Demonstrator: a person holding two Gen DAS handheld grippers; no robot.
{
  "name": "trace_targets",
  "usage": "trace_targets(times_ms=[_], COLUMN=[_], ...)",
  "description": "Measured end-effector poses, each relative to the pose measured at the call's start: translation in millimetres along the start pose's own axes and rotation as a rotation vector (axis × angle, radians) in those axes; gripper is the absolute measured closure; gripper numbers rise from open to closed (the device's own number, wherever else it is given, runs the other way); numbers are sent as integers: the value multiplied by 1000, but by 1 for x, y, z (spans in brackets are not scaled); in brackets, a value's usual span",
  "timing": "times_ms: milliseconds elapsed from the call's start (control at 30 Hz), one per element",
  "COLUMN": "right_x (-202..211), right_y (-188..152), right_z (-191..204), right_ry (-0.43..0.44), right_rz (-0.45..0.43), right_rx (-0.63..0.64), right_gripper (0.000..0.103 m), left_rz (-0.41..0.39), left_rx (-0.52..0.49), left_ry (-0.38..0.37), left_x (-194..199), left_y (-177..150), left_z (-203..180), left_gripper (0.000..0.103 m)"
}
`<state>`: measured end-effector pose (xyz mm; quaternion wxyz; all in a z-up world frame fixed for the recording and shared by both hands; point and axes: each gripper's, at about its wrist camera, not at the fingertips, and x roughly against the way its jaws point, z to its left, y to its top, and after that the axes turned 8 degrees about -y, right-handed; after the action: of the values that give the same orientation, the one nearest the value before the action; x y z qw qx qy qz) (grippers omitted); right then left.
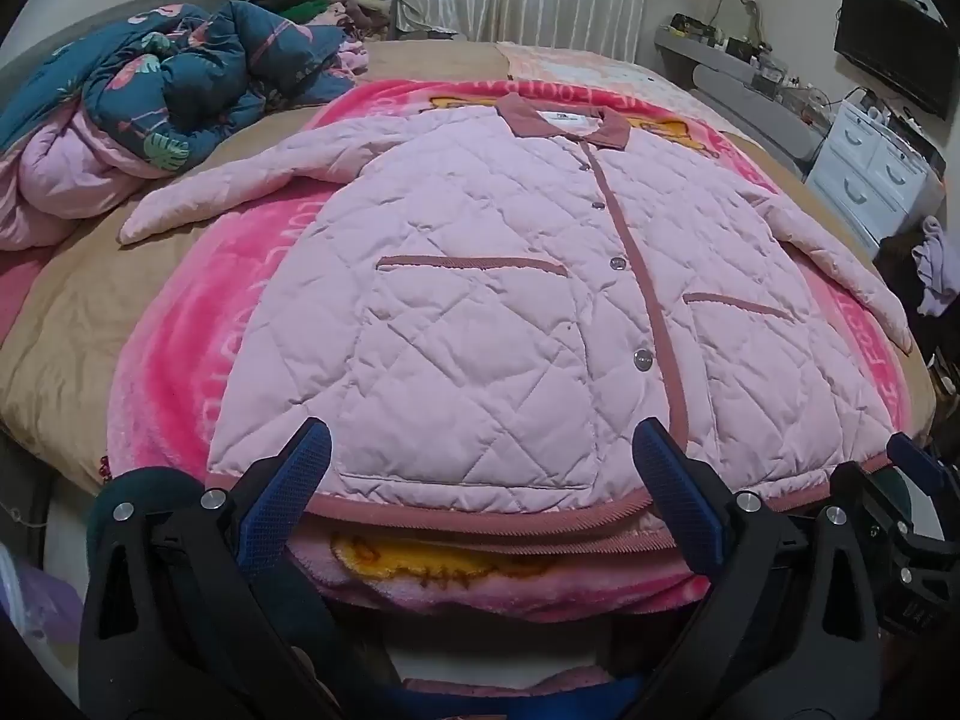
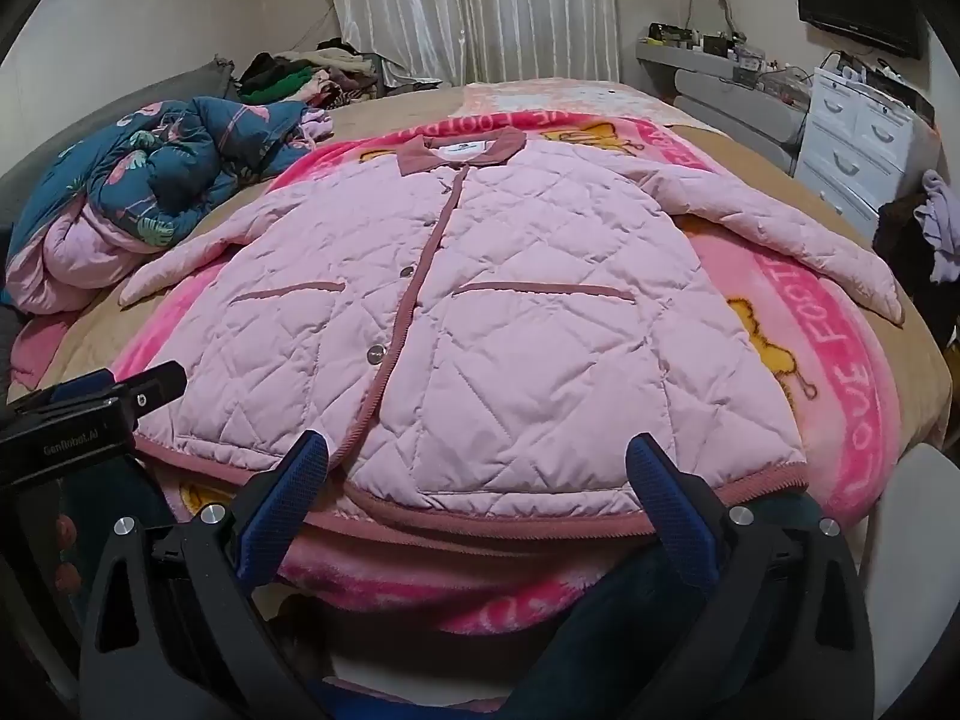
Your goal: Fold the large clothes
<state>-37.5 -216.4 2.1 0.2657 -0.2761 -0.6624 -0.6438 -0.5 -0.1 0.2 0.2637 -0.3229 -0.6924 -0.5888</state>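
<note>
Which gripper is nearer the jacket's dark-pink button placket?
Left. The left gripper sits at the hem with the placket by its right finger; the right gripper is further right, the placket beyond its left finger.

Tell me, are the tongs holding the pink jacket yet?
No. Both the left tongs and right tongs are wide open above the jacket hem, gripping nothing.

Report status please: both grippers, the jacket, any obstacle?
Left gripper open, right gripper open, both empty. Pink jacket flat, unfolded, sleeves spread. Nothing on it.
</note>
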Motion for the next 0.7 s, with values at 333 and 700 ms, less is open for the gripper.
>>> trace_targets(times_ms=[333, 700], right_x=[-1, -2], right_y=[0, -1], right_z=[-1, 2], right_ry=[11, 10], right_rz=[6, 8], right_rx=[-2, -2], right_gripper=[4, 4], left_rz=[5, 6], left_rx=[1, 3], left_ry=[7, 6], left_x=[0, 1], left_y=[3, 3], left_z=[1, 0], left_gripper=[9, 9])
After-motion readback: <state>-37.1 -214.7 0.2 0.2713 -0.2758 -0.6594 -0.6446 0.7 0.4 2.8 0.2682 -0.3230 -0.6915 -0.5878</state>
